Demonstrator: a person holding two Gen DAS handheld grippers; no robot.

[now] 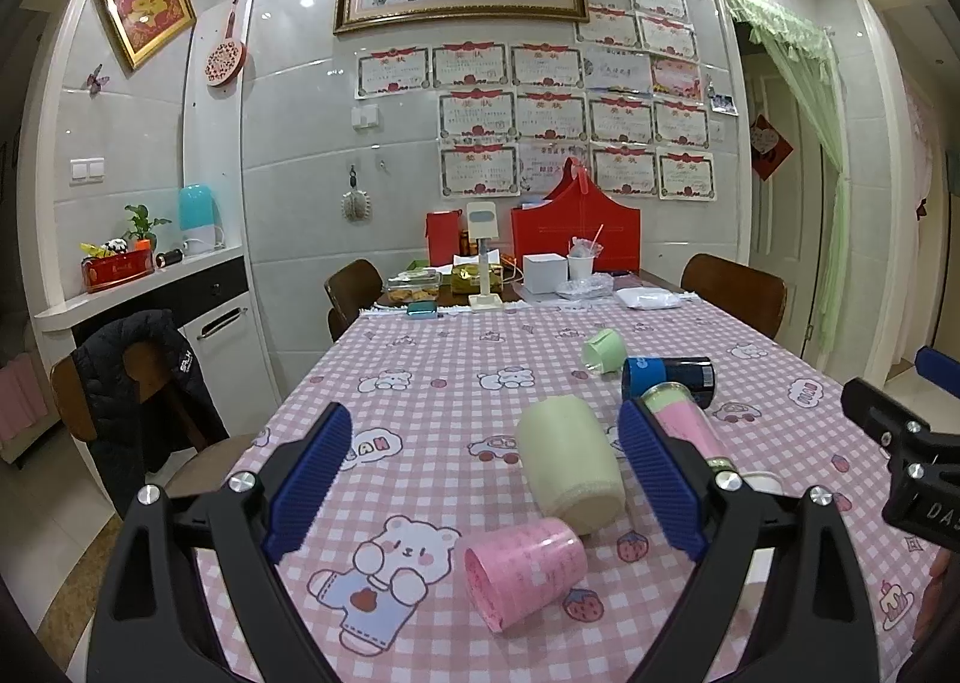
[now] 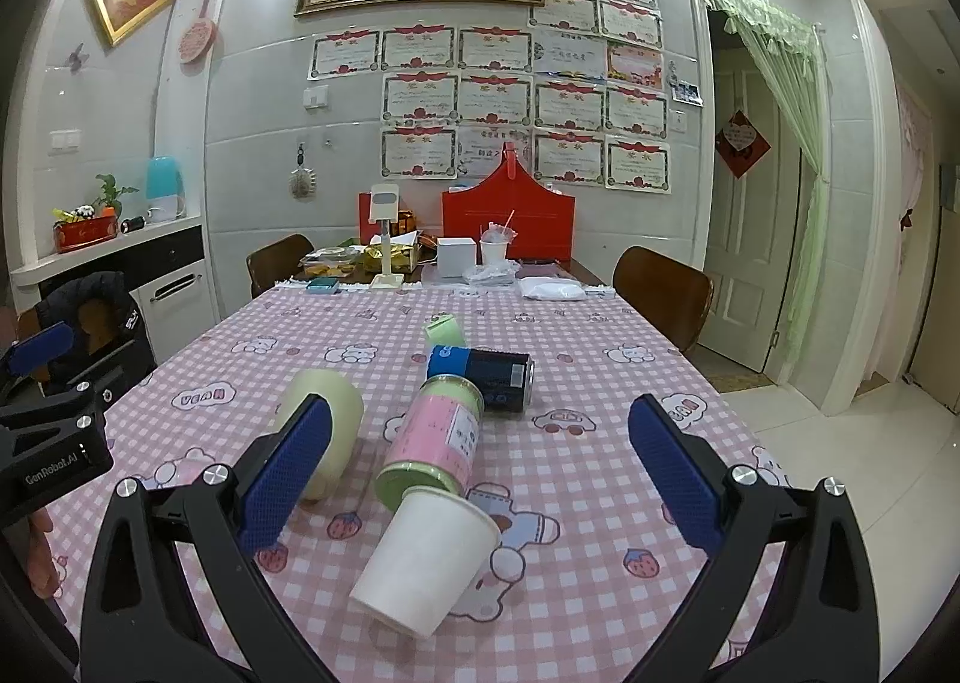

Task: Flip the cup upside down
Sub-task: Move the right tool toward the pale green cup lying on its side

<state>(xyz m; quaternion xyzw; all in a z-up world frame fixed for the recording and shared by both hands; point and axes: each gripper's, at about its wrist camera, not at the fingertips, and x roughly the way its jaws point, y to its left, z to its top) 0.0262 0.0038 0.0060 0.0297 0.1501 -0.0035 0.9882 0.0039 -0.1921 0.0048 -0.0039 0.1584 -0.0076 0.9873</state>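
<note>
Left wrist view: the left gripper point(image 1: 483, 482) is spread wide with nothing between its blue pads. Just ahead and a little right of centre, inside the span of the fingers, the cream cup point(image 1: 567, 464) lies on its side on the checked tablecloth point(image 1: 420, 359), its long axis running roughly along the gripper's line of sight, tilted slightly. Below it and nearer the camera lies the pink cup point(image 1: 522, 575), also on its side, axis crosswise, mouth turned to the left. Beyond the right-hand finger sit the pink-and-green canister point(image 1: 684, 422), the dark can point(image 1: 669, 377) and, further off, a small green cup point(image 1: 603, 352).

Right wrist view: the right gripper point(image 2: 480, 470) is likewise wide open and empty. The white paper cup point(image 2: 429, 560) lies on its side directly ahead and low, between the fingers, its mouth probably toward the camera, though the fisheye makes this hard to confirm. Its far end touches the canister's end.

Judging from this, each gripper has a toppled cup nearly centred before it; the left is nearer the pink and cream cups, the right nearer the white one.
</note>
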